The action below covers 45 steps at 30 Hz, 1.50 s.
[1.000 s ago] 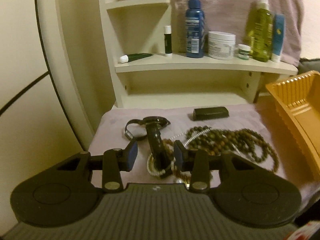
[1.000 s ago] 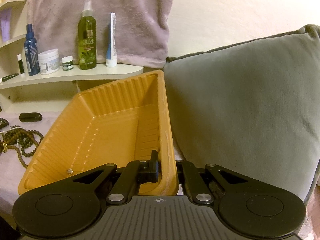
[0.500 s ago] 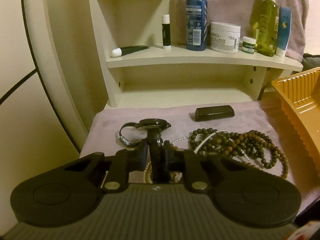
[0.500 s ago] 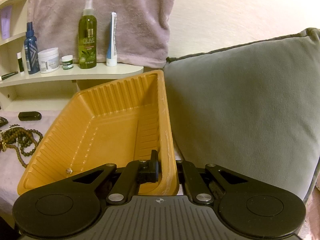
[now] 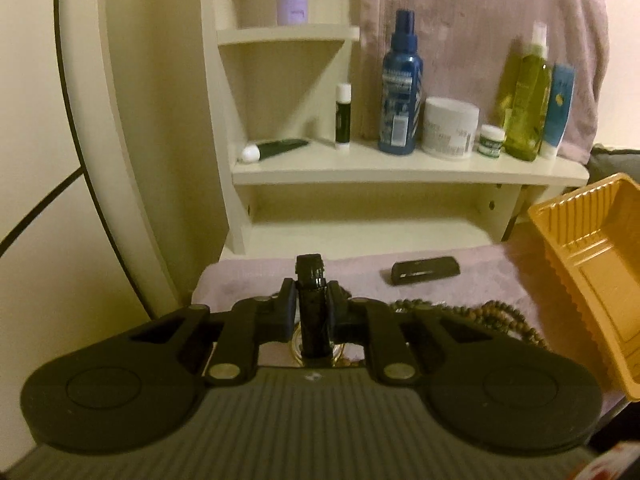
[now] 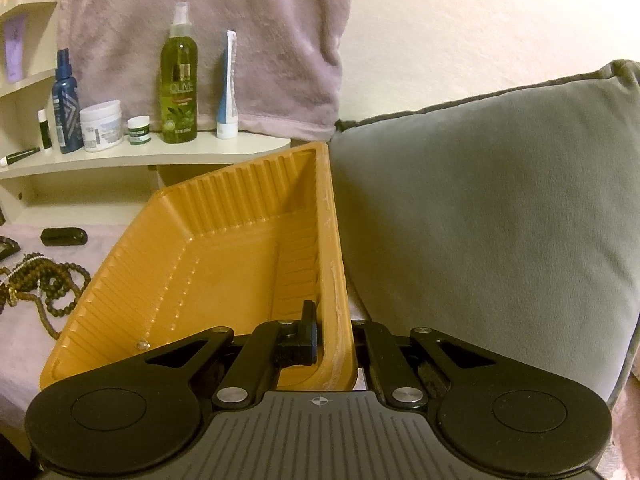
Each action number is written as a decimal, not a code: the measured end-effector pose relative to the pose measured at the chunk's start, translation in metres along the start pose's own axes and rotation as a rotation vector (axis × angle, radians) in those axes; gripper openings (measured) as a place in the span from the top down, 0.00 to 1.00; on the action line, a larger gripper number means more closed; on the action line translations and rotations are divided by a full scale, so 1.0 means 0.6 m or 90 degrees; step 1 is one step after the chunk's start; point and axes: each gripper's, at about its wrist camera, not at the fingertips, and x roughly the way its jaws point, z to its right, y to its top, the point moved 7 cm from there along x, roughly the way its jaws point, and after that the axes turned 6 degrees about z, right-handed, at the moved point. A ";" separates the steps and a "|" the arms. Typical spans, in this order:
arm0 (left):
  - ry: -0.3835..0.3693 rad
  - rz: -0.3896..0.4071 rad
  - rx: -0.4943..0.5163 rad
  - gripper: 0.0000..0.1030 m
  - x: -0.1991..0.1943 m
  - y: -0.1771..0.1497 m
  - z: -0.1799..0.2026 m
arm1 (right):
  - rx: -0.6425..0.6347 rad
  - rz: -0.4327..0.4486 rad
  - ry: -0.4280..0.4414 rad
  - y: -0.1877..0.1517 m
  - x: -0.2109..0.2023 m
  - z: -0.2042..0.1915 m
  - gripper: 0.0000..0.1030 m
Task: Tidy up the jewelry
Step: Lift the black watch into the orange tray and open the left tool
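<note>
**Watch pinched by its strap, tray steadied**

Left gripper point(image 5: 312, 312) was clamped on the black watch point(image 5: 312, 300) — jaws had just closed onto the strap, which stood up between the pads, above the mauve cloth point(image 5: 248, 280). The strap looked soft and bendy; the head probably carries the weight, so it may swing. A hold near the case would be steadier. Brown beads point(image 5: 496, 320) lay on the cloth to the right — loose, light, likely to tangle. Right gripper point(image 6: 332, 344) was closed on the near right wall of the orange tray point(image 6: 192, 272), tilted against the grey cushion point(image 6: 500, 208). Thin plastic, likely flexes.
</note>
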 end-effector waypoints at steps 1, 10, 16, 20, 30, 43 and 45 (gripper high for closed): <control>0.000 0.002 0.003 0.87 -0.003 0.004 0.002 | 0.000 0.000 0.000 0.000 0.000 0.000 0.96; -0.074 0.016 0.025 0.87 -0.029 0.037 0.105 | 0.004 0.003 0.004 -0.001 0.000 0.000 0.96; -0.182 0.015 0.024 0.87 -0.036 0.038 0.240 | 0.002 0.007 0.007 0.002 -0.004 -0.004 0.96; -0.244 0.004 0.034 0.87 -0.040 0.023 0.327 | 0.001 0.010 0.010 0.007 -0.006 -0.007 0.96; -0.295 -0.031 0.069 0.87 -0.031 -0.026 0.430 | 0.006 0.008 0.013 0.004 -0.008 -0.005 0.96; -0.273 -0.007 0.047 0.76 -0.049 -0.010 0.398 | 0.004 0.006 0.015 0.006 -0.007 -0.005 0.96; -0.257 -0.001 0.039 0.75 -0.052 -0.007 0.378 | 0.004 0.005 0.015 0.006 -0.008 -0.005 0.96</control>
